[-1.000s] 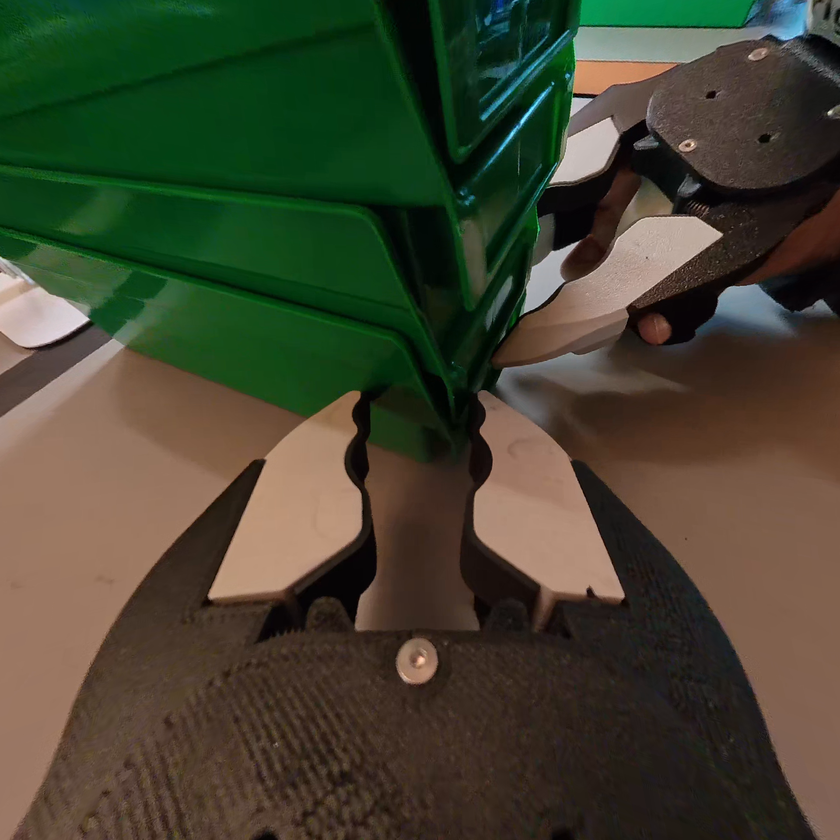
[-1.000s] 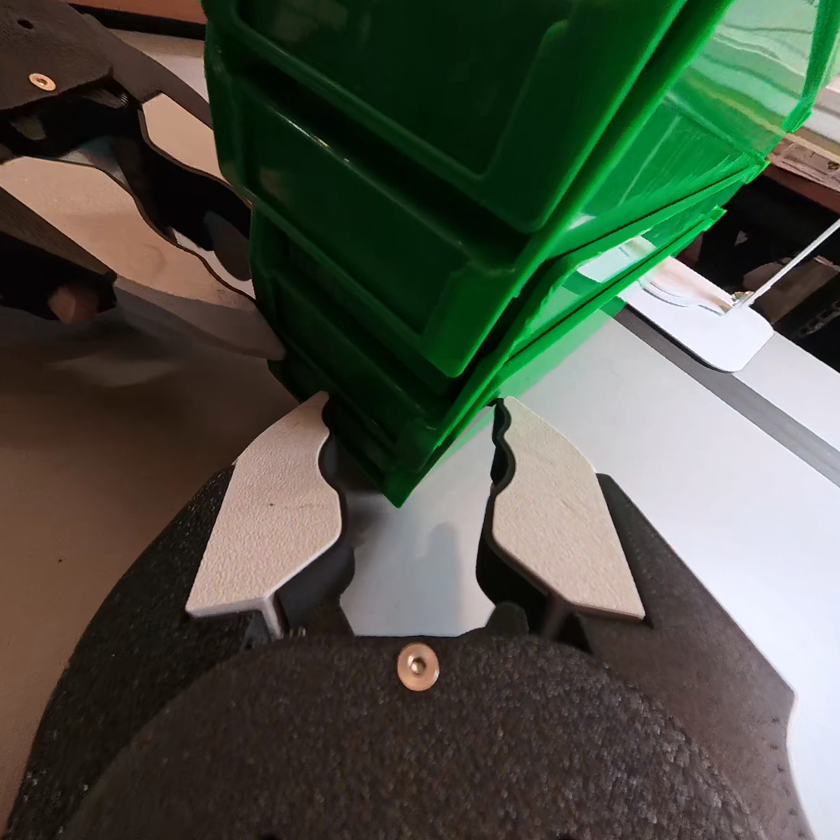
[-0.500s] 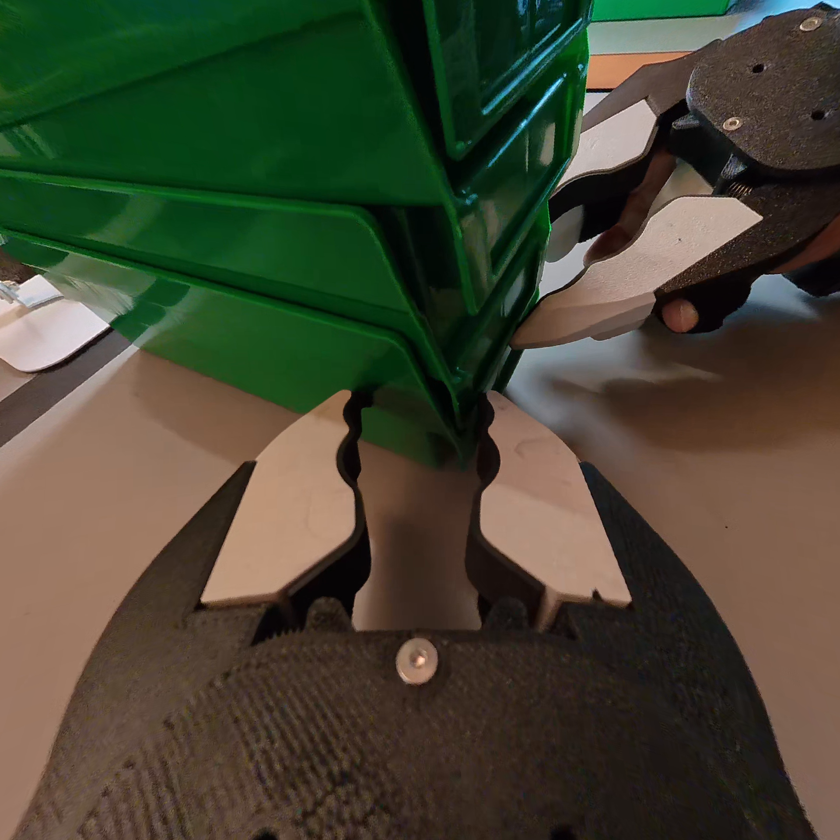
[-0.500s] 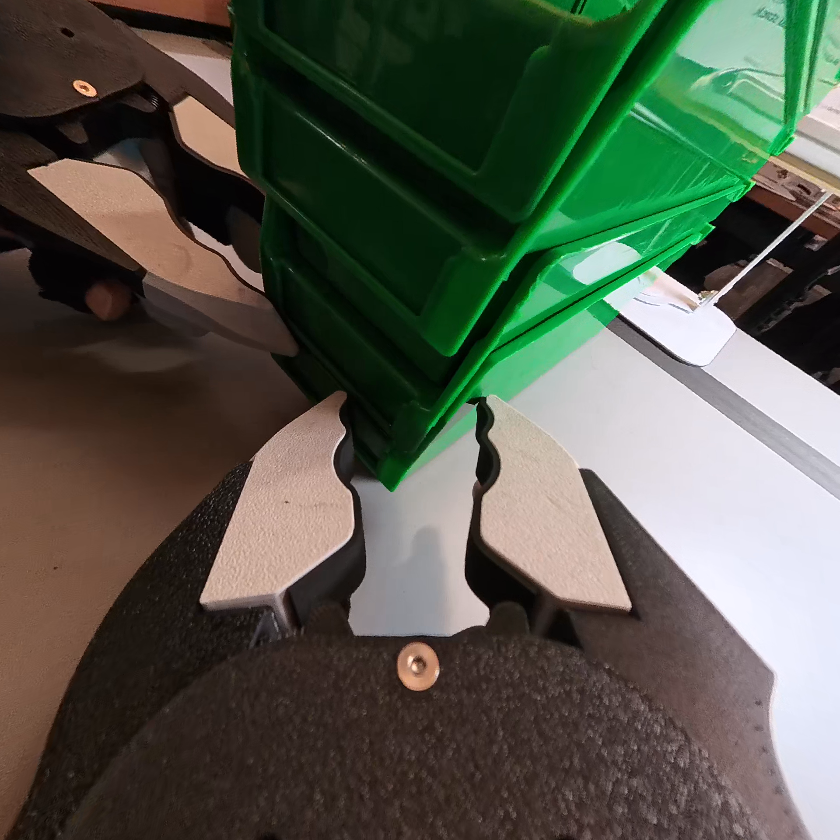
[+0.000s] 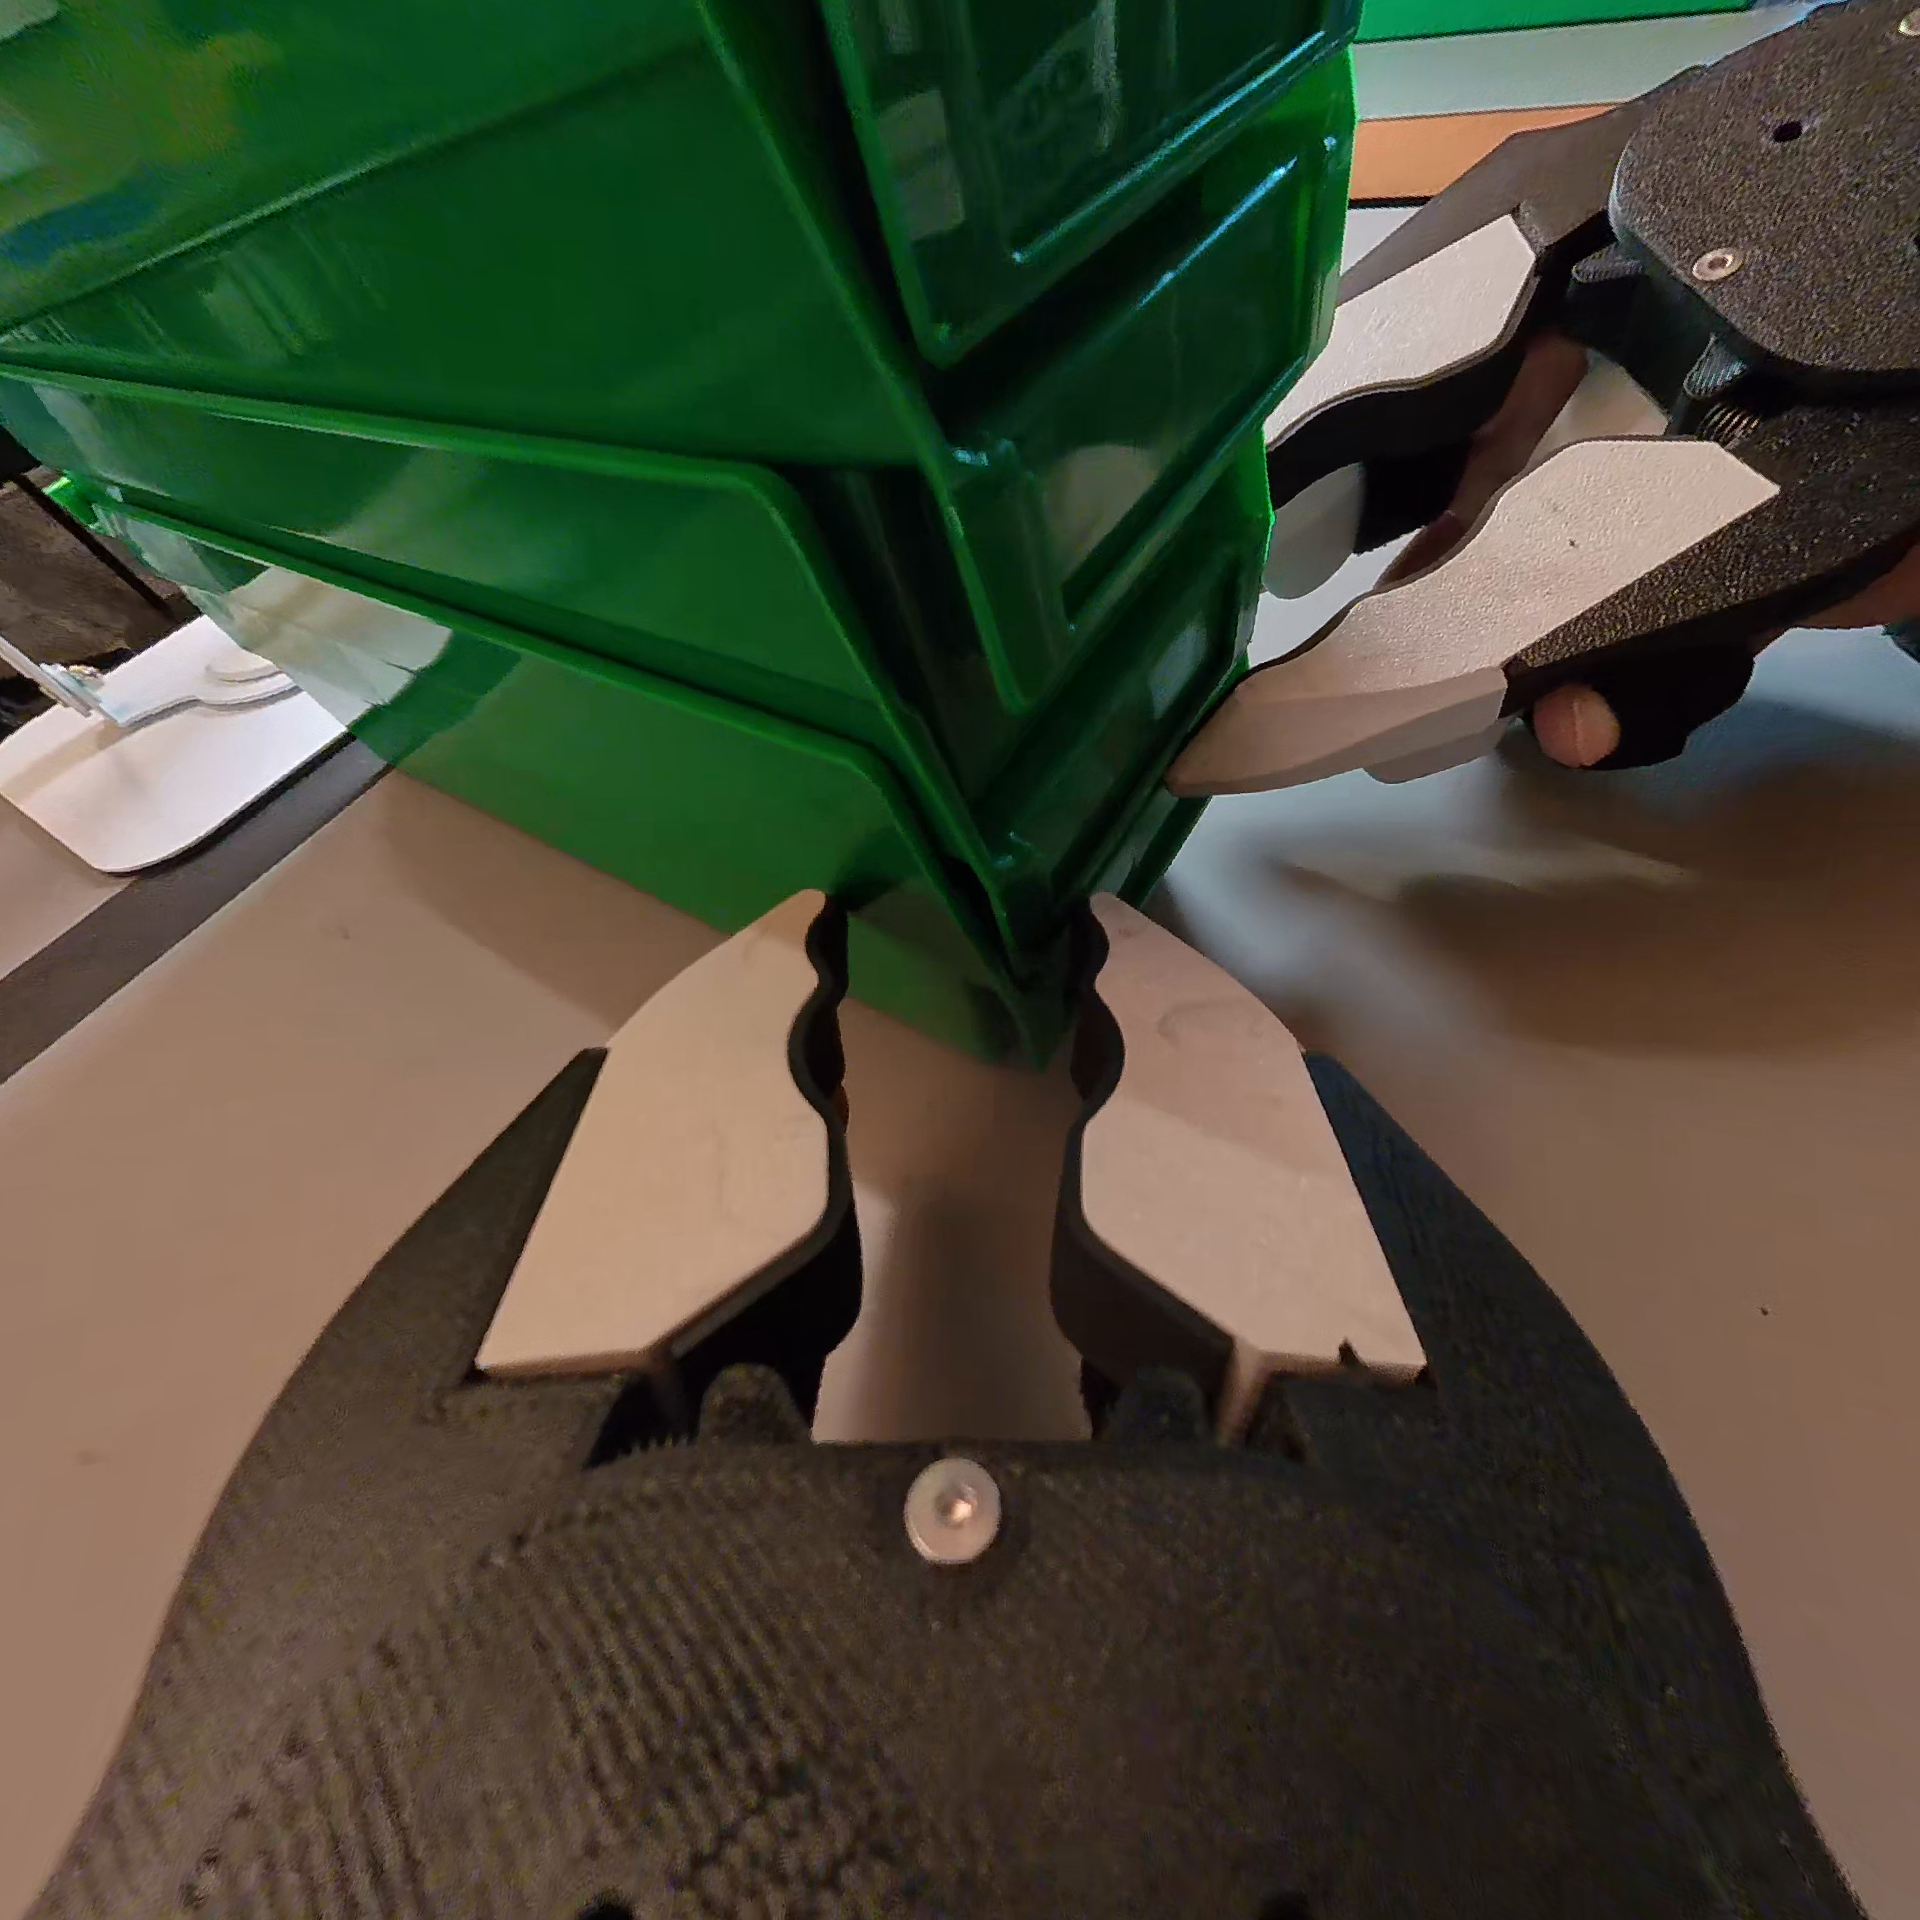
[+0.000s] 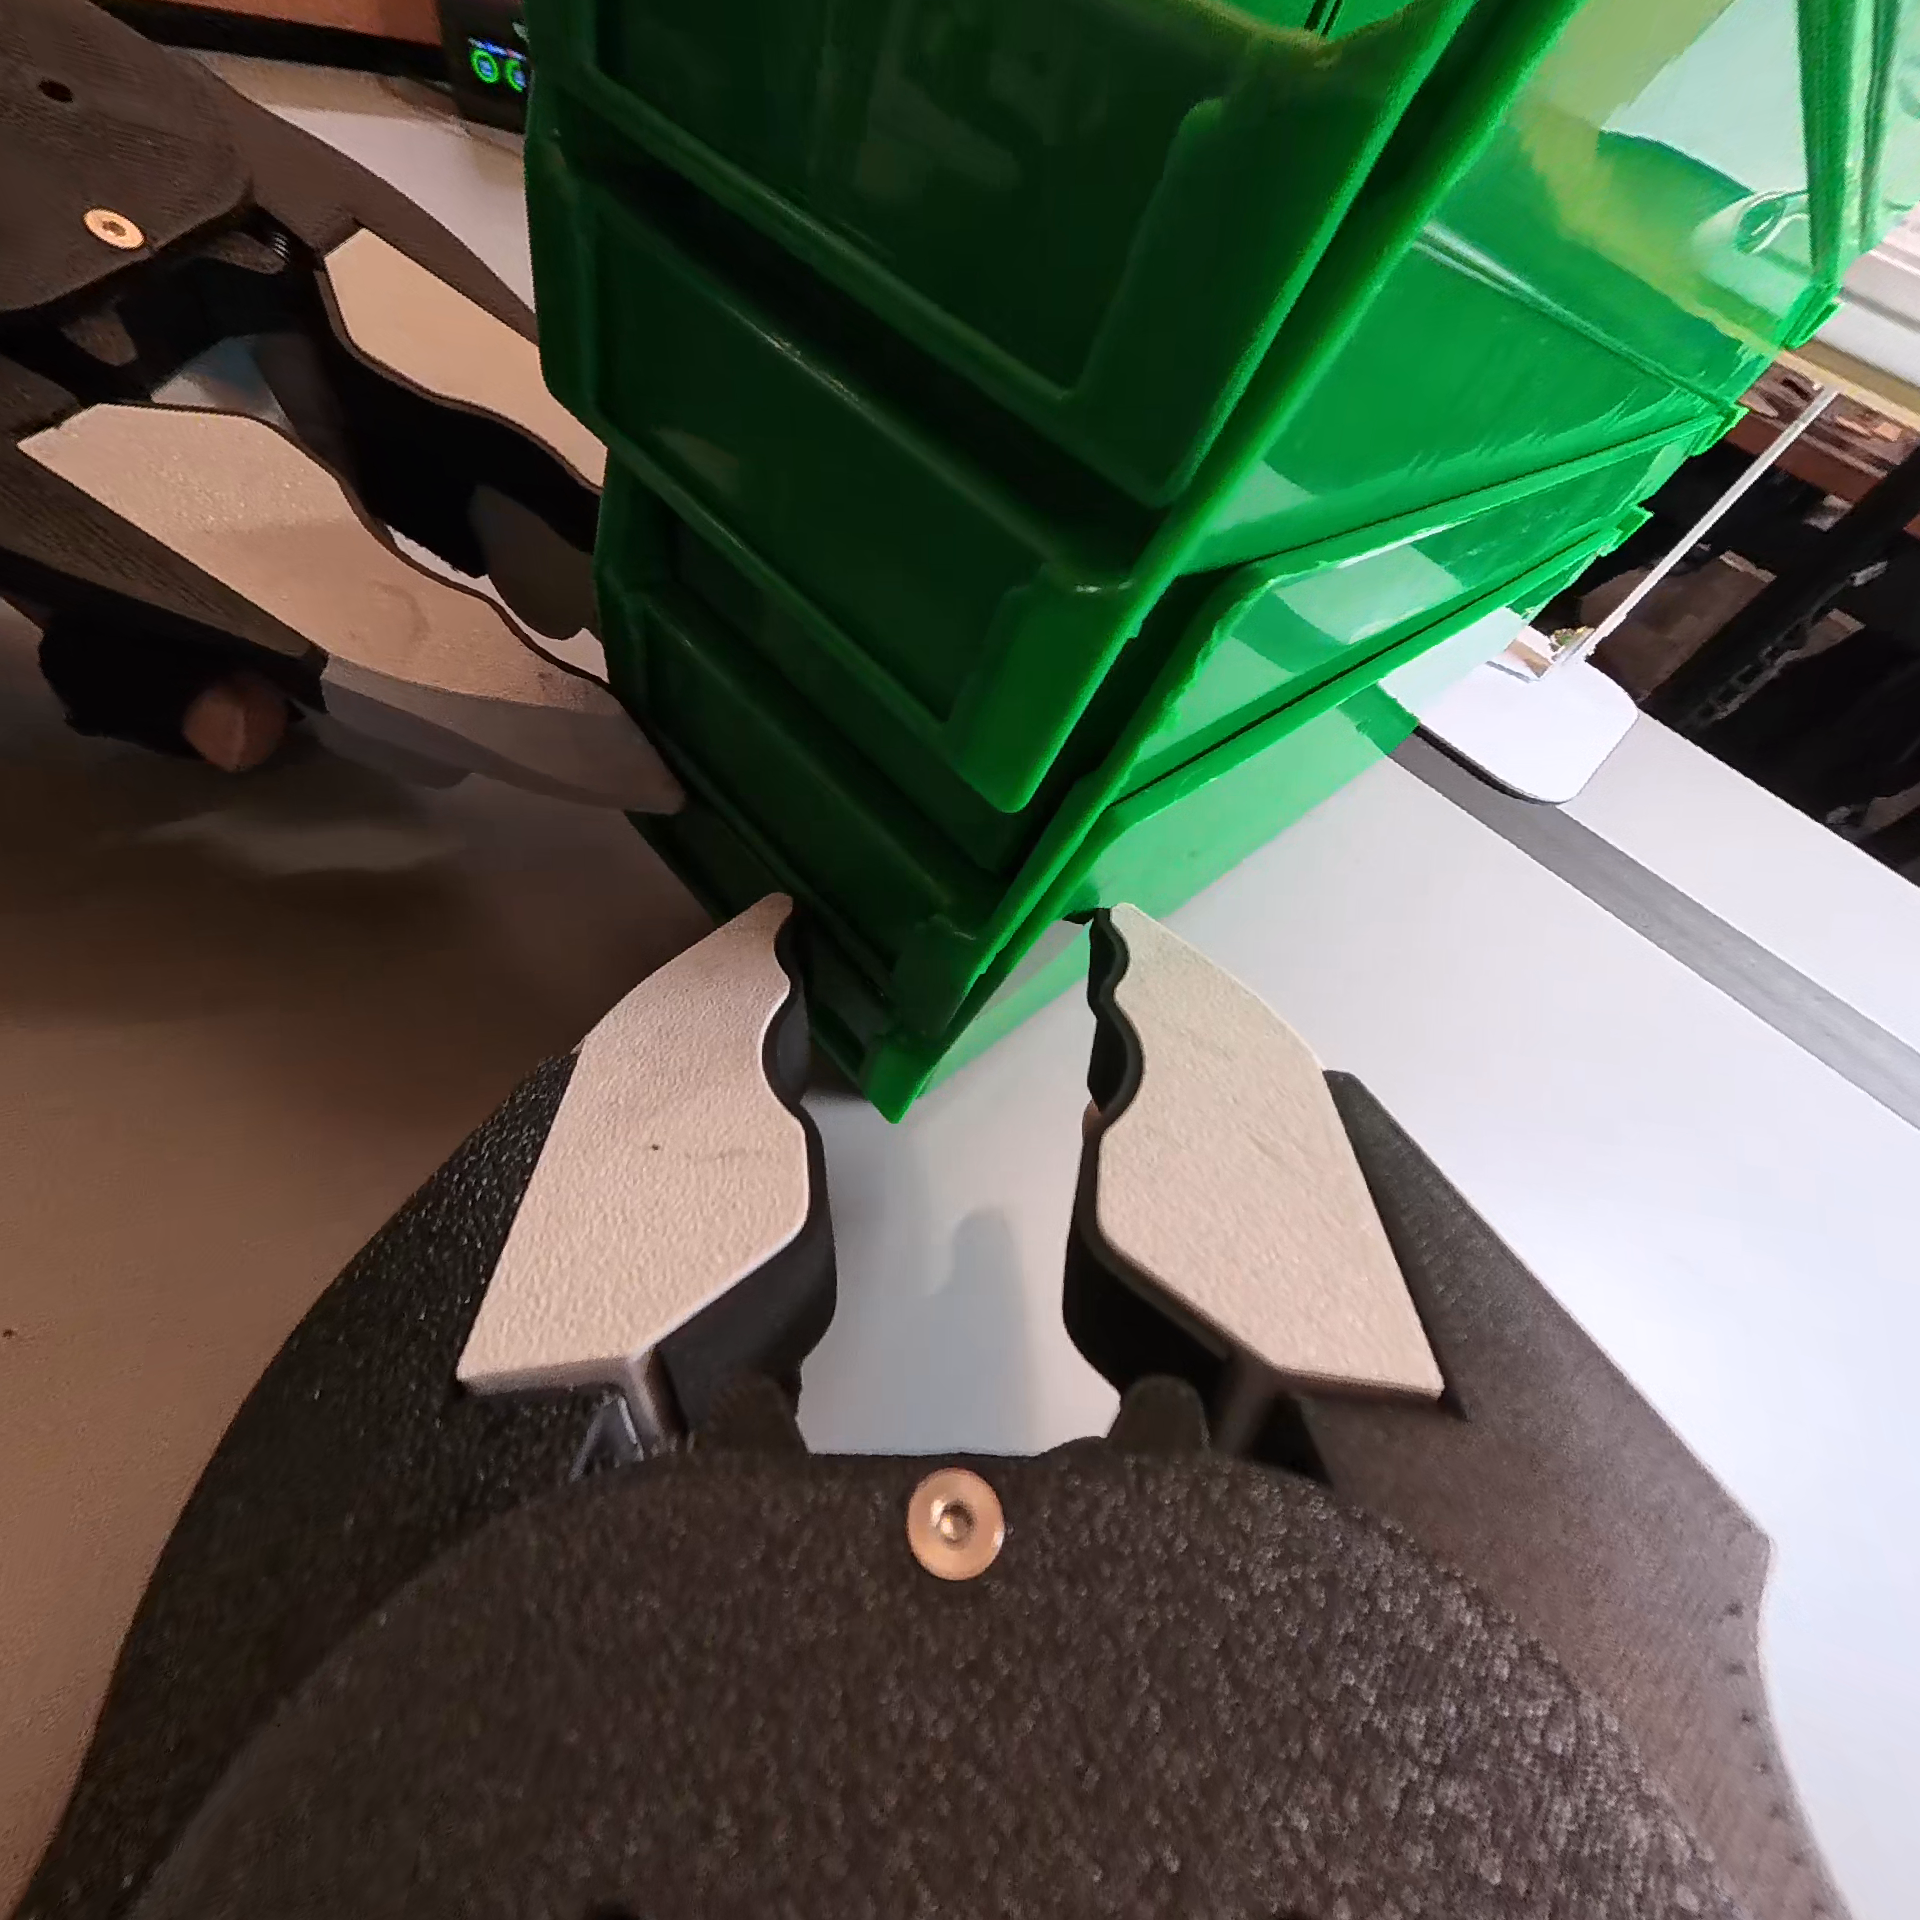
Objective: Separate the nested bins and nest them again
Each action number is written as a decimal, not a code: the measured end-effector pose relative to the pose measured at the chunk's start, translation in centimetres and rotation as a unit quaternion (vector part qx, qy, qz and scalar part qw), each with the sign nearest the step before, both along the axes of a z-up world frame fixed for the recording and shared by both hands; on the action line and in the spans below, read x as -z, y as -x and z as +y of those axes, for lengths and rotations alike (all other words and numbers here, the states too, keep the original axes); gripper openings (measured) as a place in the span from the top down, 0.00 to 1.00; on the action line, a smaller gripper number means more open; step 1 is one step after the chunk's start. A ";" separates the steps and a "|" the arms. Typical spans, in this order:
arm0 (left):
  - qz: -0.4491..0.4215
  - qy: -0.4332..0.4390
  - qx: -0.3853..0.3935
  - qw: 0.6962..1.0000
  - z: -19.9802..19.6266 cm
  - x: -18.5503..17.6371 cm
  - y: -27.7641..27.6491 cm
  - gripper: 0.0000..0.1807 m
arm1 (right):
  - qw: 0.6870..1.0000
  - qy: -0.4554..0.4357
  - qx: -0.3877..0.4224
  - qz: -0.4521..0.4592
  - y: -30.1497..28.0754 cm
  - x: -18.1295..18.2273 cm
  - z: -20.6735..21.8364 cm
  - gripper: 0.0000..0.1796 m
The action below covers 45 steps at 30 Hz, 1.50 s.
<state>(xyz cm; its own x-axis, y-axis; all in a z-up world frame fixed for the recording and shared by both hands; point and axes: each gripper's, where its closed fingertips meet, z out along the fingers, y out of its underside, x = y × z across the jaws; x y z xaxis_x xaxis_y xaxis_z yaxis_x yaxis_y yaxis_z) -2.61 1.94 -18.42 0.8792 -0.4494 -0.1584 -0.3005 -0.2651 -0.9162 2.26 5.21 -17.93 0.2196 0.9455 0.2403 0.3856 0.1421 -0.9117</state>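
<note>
A stack of nested green bins (image 5: 582, 343) stands on the table and fills the upper half of both views (image 6: 997, 499). My left gripper (image 5: 961, 920) is shut on one bottom corner of the stack, on the lowest bin (image 5: 665, 790). My right gripper (image 6: 940, 925) is shut on the neighbouring bottom corner, on the same lowest bin (image 6: 1226, 821). Each gripper shows in the other's view: the right one's fingers (image 5: 1455, 644) reach in from the right, the left one's fingers (image 6: 260, 540) from the left. I cannot tell whether the stack is lifted off the table.
The beige table (image 5: 1558, 1143) runs under both grippers, with a dark strip (image 5: 156, 935) across it beyond the bins. A white flat base with a thin metal rod (image 6: 1527, 727) lies behind the stack. A small device with green lights (image 6: 488, 62) sits at the back.
The right gripper's fingers have narrowed onto the bin corner. The stack sits a little closer and higher in the right view. The left gripper's hold looks unchanged.
</note>
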 end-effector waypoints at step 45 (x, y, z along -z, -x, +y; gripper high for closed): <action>-0.087 -0.120 -0.169 0.974 -6.0 -7.7 8.4 0.71 | 0.988 -0.006 0.009 0.154 -3.1 -6.8 0.7 0.68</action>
<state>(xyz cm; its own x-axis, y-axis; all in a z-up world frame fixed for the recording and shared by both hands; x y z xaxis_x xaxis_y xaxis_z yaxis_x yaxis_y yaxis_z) -11.03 -4.06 -10.74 0.9934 -0.0988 -0.0583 -0.0676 -0.0933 -0.9933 5.33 5.89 -11.16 0.3004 0.9386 0.1699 0.0918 0.1489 -0.9846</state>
